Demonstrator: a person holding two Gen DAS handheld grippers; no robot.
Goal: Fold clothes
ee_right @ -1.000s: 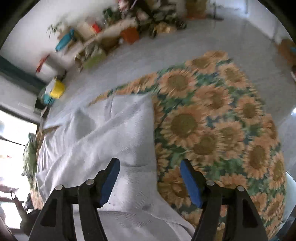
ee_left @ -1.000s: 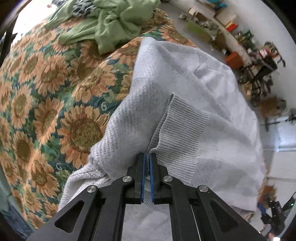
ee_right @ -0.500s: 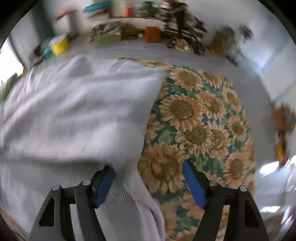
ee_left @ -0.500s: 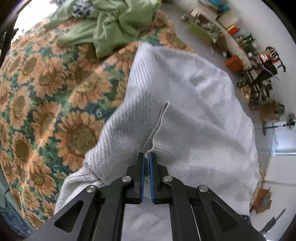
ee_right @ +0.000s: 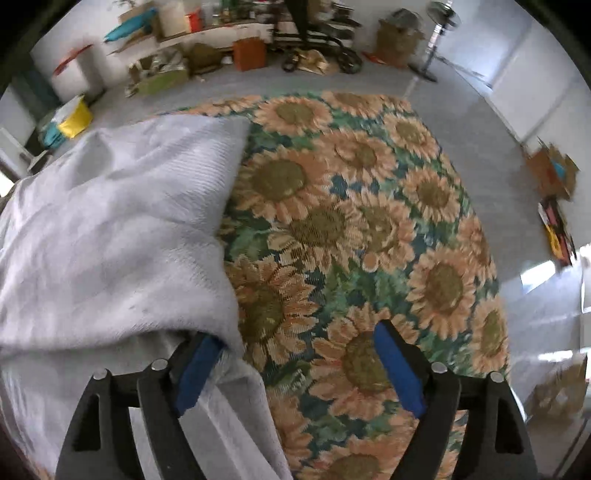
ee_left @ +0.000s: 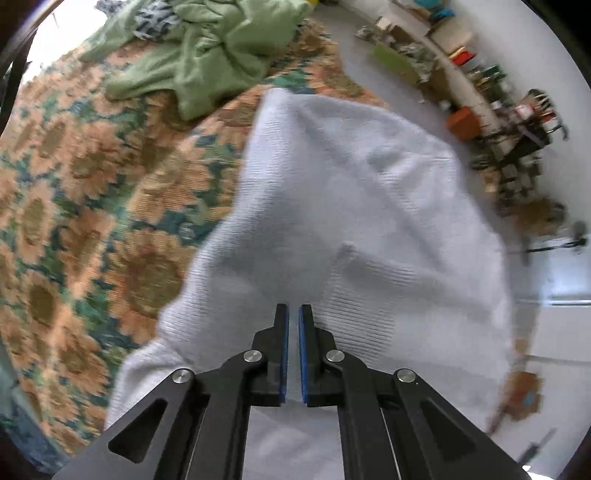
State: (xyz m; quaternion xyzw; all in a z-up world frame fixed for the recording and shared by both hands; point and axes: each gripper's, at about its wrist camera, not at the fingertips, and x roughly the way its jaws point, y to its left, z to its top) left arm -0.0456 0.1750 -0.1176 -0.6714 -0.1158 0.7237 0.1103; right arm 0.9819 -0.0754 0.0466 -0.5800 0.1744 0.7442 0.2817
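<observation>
Up close in the left wrist view, left gripper (ee_left: pixel 293 314) clenched down to a sliver, fingers (ee_left: pixel 282 332) pinching a fold of the white knit garment (ee_left: pixel 369 206) and holding it bunched up off the surface. Over on the right, right gripper (ee_right: pixel 295 363) spread wide, jaws having just been opening, nothing pinched; left-hand finger (ee_right: pixel 195 365) tucked under the overhanging hem of the same white knit garment (ee_right: pixel 110 221), the other finger (ee_right: pixel 399 369) hanging free over bare print. Just beyond the fingers, garment draped in a rumpled slope across the sunflower-patterned cover (ee_left: pixel 92 221), ribbed band visible close to the left fingers, far corner lying flat near the cover's edge. Same sunflower-patterned cover (ee_right: pixel 369 221) filling the right half of the right wrist view, clear of cloth. Further out in the left view, a crumpled green garment (ee_left: pixel 207 51) heaped well apart from the white one. Past all that, grey floor (ee_right: pixel 369 81), and along the wall a cluttered low shelf (ee_right: pixel 192 33) with an orange box (ee_right: pixel 249 53) just in front.
</observation>
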